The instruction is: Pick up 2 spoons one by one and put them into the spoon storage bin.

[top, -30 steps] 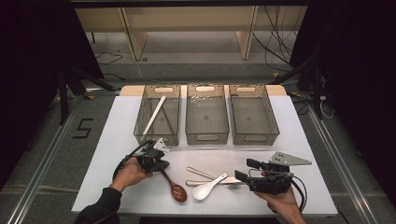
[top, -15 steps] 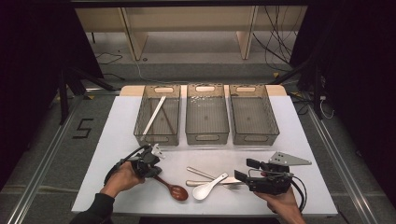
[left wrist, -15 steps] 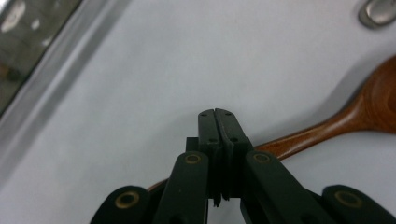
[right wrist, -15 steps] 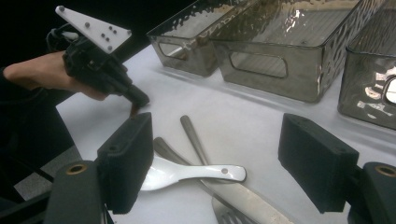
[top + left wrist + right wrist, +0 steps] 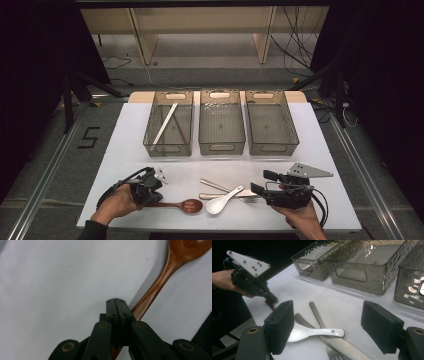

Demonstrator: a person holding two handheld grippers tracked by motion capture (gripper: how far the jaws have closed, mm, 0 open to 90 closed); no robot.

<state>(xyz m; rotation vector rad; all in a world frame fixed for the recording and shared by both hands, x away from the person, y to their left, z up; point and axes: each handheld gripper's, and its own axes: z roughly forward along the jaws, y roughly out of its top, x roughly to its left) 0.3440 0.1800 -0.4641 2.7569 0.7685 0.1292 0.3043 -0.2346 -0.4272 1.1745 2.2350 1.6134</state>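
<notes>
The left gripper [image 5: 150,186] is working at the near left of the white table [image 5: 125,135], with its jaws pressed together; in the left gripper view the pads are meeting with no gap, and the dark brown wooden spoon [image 5: 160,285] is passing beside and beneath their tips, so whether the handle is actually pinched cannot be told from these pictures. In the high view that spoon [image 5: 182,205] is lying flat, its long axis running roughly left to right along the near edge, handle end at the left gripper and bowl pointing toward the table's middle. The left hand [image 5: 117,202] is plainly the nearer one to it. The right gripper [image 5: 260,190] is sitting at the near right, jaws spread wide and holding nothing, facing a small heap of cutlery: a white ceramic soup spoon [image 5: 312,332] lying across metal handles [image 5: 315,312], with a metal fork [image 5: 334,355] at the bottom. Three clear smoked plastic bins [image 5: 221,120] are standing side by side at the far side, the left one containing a pale flat stick [image 5: 165,123]. In judgement, any lift is depending on the handle being squarely between the pads, since the spoon is extending away from the gripper along its own length.
</notes>
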